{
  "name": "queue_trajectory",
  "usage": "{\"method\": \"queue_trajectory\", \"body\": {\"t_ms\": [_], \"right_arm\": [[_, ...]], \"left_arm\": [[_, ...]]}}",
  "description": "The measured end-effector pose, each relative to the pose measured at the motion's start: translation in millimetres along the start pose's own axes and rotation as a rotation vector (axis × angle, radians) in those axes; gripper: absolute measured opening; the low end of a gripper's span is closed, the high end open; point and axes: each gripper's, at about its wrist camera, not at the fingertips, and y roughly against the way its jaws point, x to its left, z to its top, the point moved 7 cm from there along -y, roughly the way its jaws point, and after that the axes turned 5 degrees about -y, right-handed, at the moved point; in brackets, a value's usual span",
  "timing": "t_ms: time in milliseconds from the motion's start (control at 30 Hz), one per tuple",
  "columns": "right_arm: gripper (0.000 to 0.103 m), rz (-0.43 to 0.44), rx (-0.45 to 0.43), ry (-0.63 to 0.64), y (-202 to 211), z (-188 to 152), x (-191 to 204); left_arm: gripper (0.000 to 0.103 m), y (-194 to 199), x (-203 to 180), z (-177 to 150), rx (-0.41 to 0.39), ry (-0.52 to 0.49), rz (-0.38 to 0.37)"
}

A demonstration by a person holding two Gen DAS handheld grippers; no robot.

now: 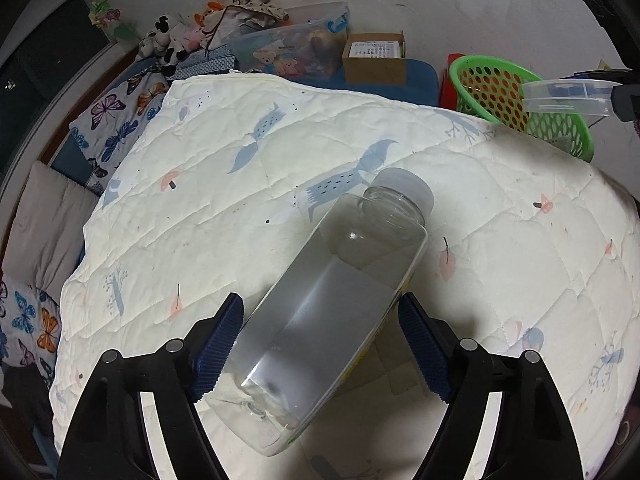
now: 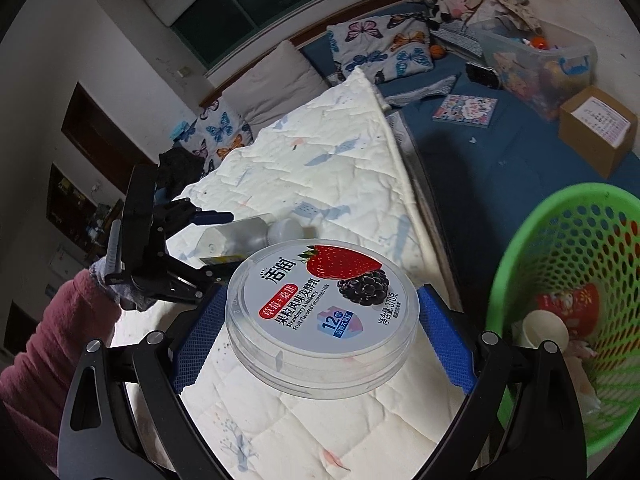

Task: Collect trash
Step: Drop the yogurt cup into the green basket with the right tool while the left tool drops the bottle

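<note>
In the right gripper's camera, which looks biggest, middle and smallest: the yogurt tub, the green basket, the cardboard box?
1. Green basket, though cut off by the edge.
2. Yogurt tub, nearly as big, but nearest the camera.
3. Cardboard box.

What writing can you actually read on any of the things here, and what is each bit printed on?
All readable text is on the yogurt tub lid:
"活润"
"草莓+桑葚"
"果粒风味发酵乳"
"Strawberry & Mulberry Fruit Flavored Fermented Milk"
"12"
"净含量:370克"
Calendar sheet on the cardboard box: digits too small to read.
Colourful booklet on the blue sheet: cover print blurred.
Clear bottle: its label is turned away.
</note>
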Motion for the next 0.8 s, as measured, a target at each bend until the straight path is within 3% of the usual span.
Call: {"method": "queue_trajectory", "body": {"t_ms": [433, 667, 800], "right_arm": [[0.093, -0.054, -0.034, -0.043, 28, -19, -27], [0.093, -0.130, -0.067, -0.077, 49, -22, -60], [0.093, -0.182, -0.098, -0.100, 67, -22, -85]], "left_arm": [[0.068, -11, -7, 9, 0.035, -0.033, -0.010], [0.063, -3, -15, 7, 0.030, 0.098, 0.051], [0.061, 6, -26, 10, 0.005, 0.194, 0.040]]}}
